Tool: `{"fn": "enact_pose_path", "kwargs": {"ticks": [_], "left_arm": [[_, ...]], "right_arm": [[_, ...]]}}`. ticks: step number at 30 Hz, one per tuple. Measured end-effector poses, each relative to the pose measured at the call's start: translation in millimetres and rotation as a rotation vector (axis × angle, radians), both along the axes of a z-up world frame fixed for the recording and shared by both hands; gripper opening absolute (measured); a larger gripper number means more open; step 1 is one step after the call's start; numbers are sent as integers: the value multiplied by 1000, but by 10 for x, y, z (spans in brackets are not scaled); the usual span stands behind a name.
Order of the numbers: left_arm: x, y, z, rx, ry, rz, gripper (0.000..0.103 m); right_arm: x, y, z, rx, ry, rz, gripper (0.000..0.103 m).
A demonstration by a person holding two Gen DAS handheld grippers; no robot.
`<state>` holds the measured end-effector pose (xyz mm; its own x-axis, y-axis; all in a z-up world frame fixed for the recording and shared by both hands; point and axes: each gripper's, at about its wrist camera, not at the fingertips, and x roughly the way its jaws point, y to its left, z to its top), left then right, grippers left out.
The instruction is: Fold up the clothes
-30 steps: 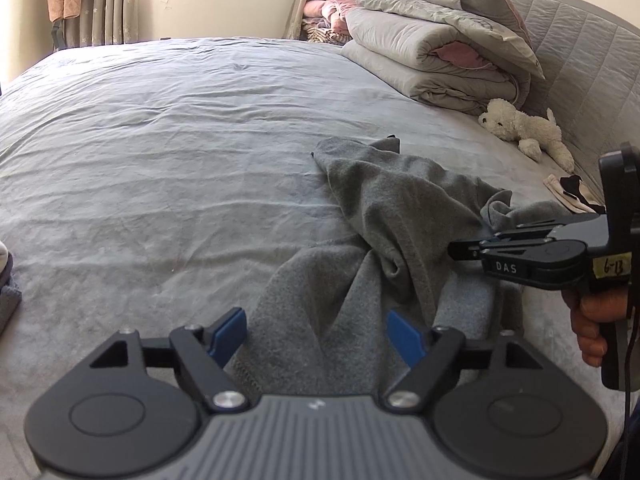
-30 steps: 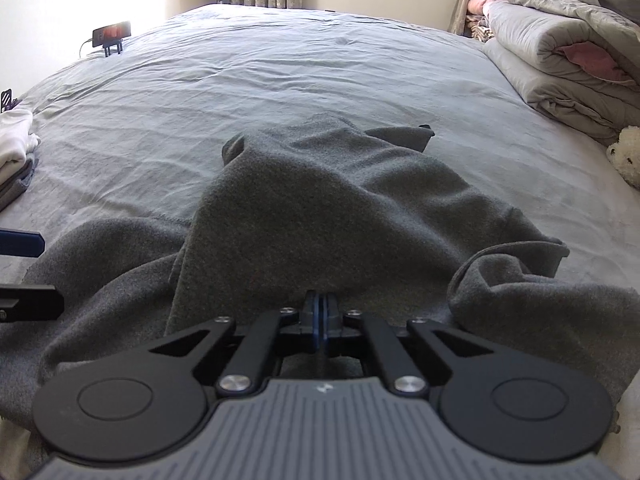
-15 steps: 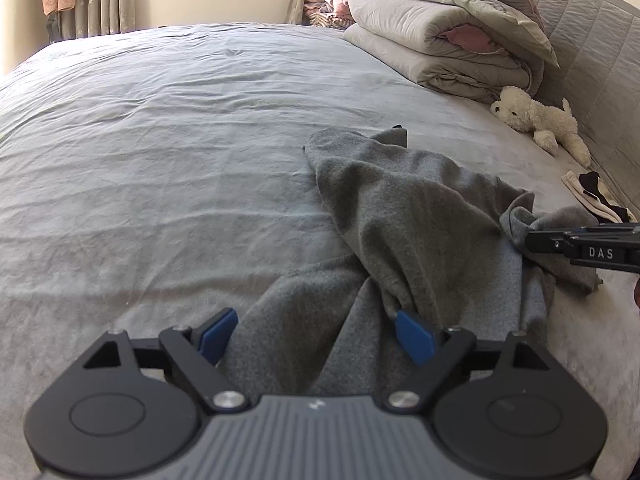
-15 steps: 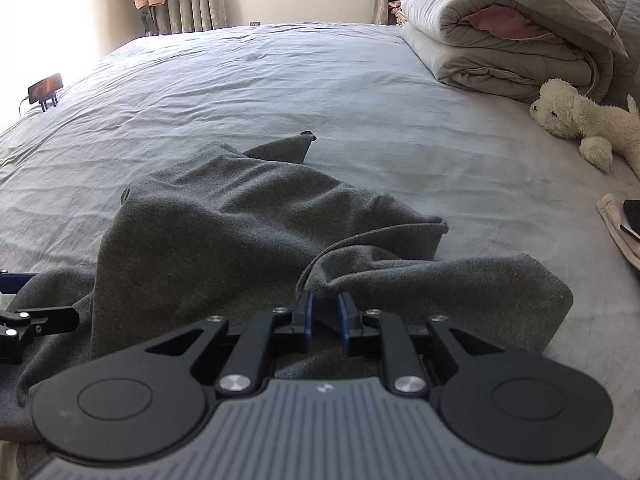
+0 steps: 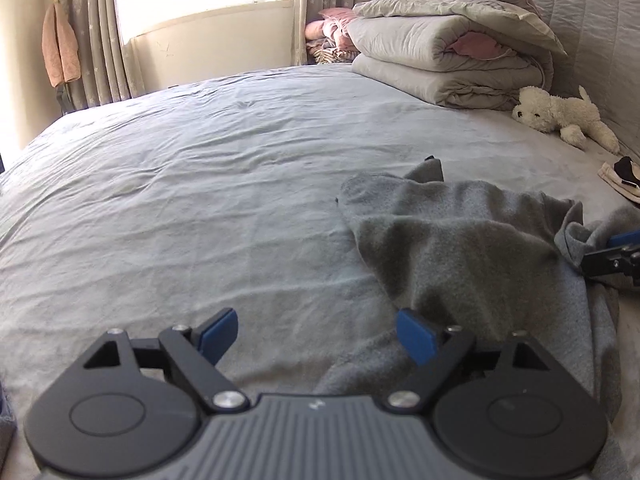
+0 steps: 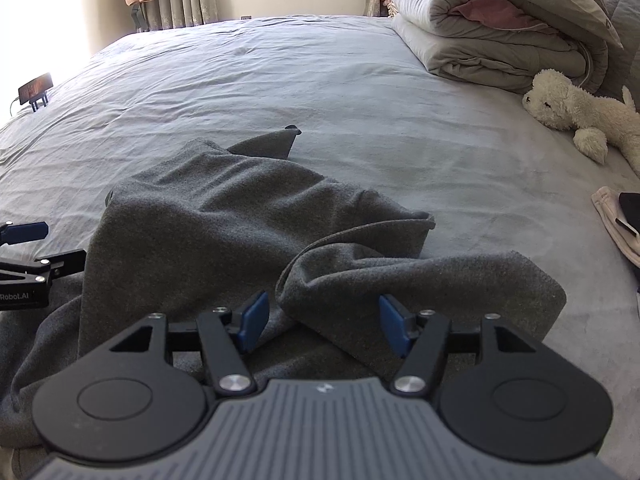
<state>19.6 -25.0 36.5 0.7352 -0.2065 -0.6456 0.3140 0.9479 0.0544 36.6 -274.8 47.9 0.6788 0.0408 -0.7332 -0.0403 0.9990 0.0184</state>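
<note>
Folding has barely started: the gray garment (image 6: 224,216) lies bunched and creased on the bed (image 6: 320,80), toward its near edge, nothing squared up yet. Right gripper (image 6: 322,324) has just been opening and now stands spread, with a loose fold between the pads, not pinched. Left gripper (image 5: 316,334) is spread wide, mostly over bare sheet. Only the right view shows the phone (image 6: 36,88) at the far left edge.

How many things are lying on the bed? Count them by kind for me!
Grey garment: 1
Folded duvets: 1 pile
Toy dog: 1
Phone on a stand: 1
Cream cloth with something black on it: 1
Total: 5
</note>
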Motion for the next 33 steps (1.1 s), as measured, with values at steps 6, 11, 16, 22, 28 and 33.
{"fn": "enact_pose_path", "kwargs": {"ticks": [6,11,16,22,28,33], "left_arm": [[-103,-274,-219,60,18,-96,68],[-172,-268,-74,25,45,-132,5],[-282,68,309,-84,-17,-52,4],[-481,854,744,-227,-91,138,4],[-598,1370,840,-253,-97,257,4],[-669,1248,541,-186,54,122,5]], "right_arm": [[15,21,-42,-18,20,5,72],[17,-141,-27,-3,9,-40,72],[40,-382,12,45,2,-126,72],[26,-415,44,69,-2,-132,72],[42,-312,37,77,8,-95,72],[70,-207,-8,54,22,-66,72]]}}
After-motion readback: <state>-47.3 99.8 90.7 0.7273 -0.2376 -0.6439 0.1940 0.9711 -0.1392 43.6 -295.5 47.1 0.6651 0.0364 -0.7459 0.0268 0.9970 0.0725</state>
